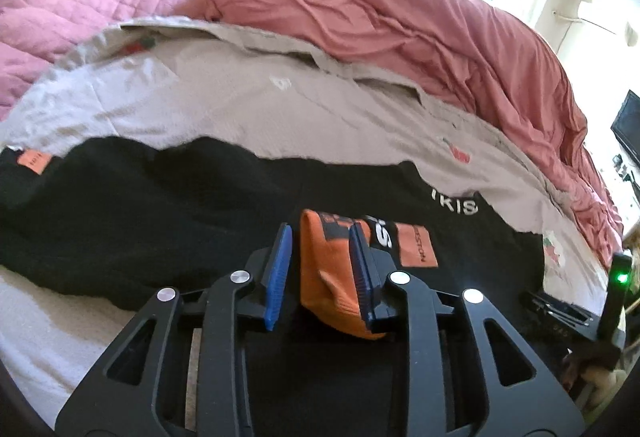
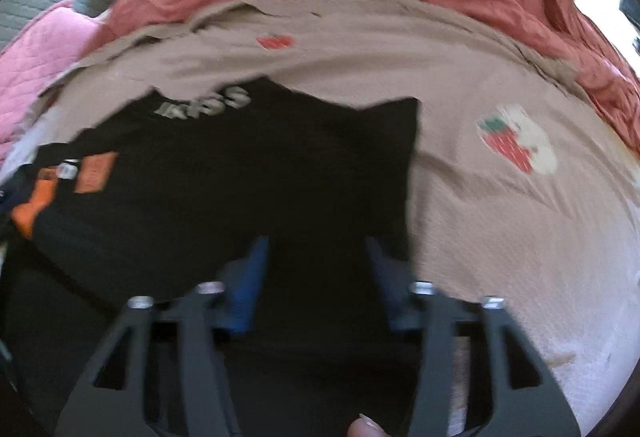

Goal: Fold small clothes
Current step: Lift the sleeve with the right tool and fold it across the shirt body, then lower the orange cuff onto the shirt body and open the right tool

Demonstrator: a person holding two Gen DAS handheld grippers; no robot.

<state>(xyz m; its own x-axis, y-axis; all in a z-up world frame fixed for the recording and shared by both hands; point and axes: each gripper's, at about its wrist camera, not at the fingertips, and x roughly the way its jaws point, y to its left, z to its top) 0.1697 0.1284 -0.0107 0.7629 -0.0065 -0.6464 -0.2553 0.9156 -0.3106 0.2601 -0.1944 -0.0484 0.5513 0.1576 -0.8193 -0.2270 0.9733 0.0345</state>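
Now the left gripper (image 1: pixel 320 273) has its jaws around an orange fold of the soft, floppy black garment (image 1: pixel 160 213); the right gripper's (image 2: pixel 316 277) jaws straddle its edge, grip unclear.

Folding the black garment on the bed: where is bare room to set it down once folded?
Free: the beige strawberry-print blanket right of the black garment, and the strip between the garment's far edge and the rumpled red duvet. Crowded: the pink quilted pillow far left, and the garment's orange part at the left gripper.
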